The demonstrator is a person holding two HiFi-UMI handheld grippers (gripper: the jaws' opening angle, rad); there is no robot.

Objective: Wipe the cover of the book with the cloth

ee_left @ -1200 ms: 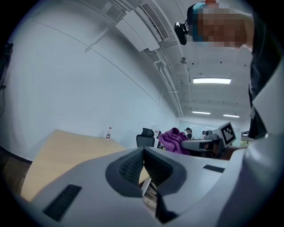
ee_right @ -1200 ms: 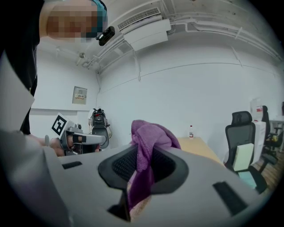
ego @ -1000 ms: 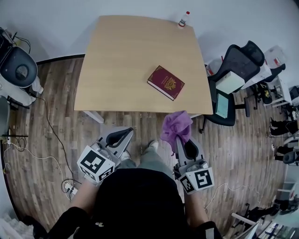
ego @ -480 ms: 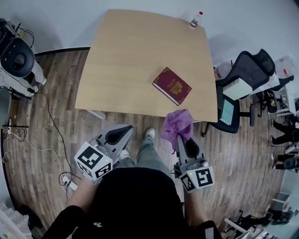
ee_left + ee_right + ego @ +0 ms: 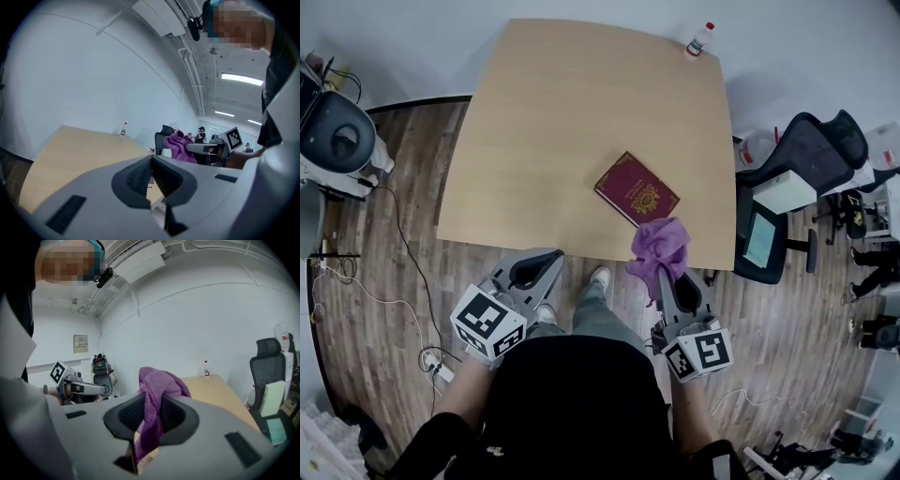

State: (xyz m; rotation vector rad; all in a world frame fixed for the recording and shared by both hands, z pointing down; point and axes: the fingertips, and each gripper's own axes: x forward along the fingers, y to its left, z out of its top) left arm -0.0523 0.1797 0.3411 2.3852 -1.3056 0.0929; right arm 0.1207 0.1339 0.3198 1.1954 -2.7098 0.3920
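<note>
- Purple cloth (image 5: 659, 246) is pinched in the right gripper (image 5: 150, 417). Its fingers are clenched on the fabric, which bunches above them and hangs in a strip below.
- In the head view, the right gripper (image 5: 667, 274) is at the near edge of the counter (image 5: 553, 122). The cloth appears just beside the near corner of the book (image 5: 637, 188), but it cannot be told whether the two touch.
- The dark red book lies flat and closed on the counter, cover up, showing a gold emblem. It is turned diagonally, on the person's right and close to the near edge.
- The left gripper (image 5: 534, 270) is off the counter, over the wooden floor (image 5: 394, 281) just short of the near edge, well apart from the book.
- In the left gripper view, the left gripper (image 5: 151, 176) has its fingers pressed together with nothing between them.
- A small bottle (image 5: 699, 40) with a red cap stands at the far right corner of the counter.
- A black office chair (image 5: 806, 159) stands to the right of the counter.
</note>
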